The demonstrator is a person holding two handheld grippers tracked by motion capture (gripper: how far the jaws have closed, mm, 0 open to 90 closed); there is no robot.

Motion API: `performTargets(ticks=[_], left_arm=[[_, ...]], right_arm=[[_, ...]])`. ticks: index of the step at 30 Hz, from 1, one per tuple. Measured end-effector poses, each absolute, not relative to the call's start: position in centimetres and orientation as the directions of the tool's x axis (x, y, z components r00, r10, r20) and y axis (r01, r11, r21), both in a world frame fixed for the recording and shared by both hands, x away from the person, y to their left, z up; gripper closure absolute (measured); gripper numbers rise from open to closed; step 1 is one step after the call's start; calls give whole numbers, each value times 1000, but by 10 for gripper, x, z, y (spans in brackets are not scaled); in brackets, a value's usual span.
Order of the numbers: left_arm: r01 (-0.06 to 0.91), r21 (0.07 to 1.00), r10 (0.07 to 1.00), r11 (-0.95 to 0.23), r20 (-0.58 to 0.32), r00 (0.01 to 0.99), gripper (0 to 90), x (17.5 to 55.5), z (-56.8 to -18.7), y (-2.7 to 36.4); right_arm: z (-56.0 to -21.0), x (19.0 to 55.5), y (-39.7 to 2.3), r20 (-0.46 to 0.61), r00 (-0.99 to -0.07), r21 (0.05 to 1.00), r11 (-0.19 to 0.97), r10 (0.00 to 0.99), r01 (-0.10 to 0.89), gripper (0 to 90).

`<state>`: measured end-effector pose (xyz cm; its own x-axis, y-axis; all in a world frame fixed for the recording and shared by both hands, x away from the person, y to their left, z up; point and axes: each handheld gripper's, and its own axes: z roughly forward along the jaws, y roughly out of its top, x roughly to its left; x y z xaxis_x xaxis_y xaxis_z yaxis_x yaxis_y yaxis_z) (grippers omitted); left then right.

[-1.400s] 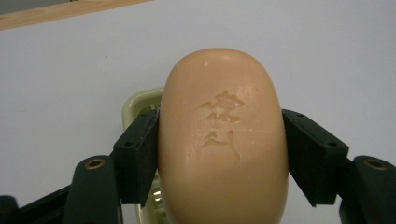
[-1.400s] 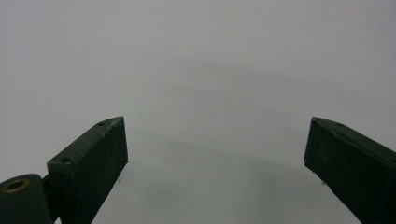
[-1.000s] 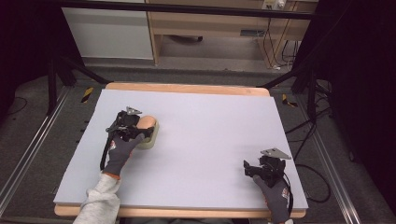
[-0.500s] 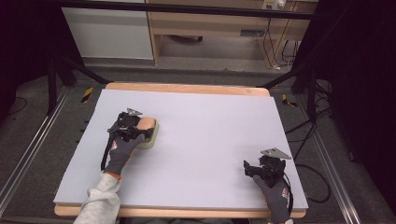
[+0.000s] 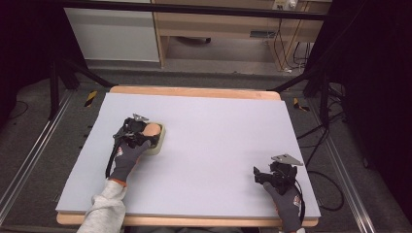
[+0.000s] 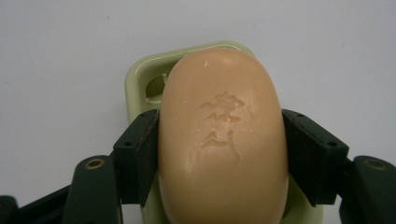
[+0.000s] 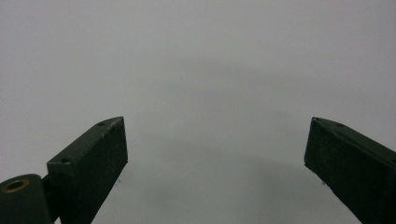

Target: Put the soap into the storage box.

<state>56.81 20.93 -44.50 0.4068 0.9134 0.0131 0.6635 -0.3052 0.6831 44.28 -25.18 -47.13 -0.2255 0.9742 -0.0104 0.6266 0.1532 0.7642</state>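
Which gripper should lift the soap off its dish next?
Left, likely. The left gripper already has its jaws against both sides of the soap, which sits on the dish. The right gripper is open over bare table, far from both.

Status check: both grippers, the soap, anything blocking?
Left gripper shut on soap bar, over the green soap dish. Right gripper open, empty, above bare table. Nothing in the way.
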Motion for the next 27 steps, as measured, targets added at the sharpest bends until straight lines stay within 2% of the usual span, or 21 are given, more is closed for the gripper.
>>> performTargets(ticks=[27], left_arm=[[674,677,916,-297,4,400,310,570,-448,209]], right_arm=[[-471,442,-251,-7,-224,763,150,975,629,63]])
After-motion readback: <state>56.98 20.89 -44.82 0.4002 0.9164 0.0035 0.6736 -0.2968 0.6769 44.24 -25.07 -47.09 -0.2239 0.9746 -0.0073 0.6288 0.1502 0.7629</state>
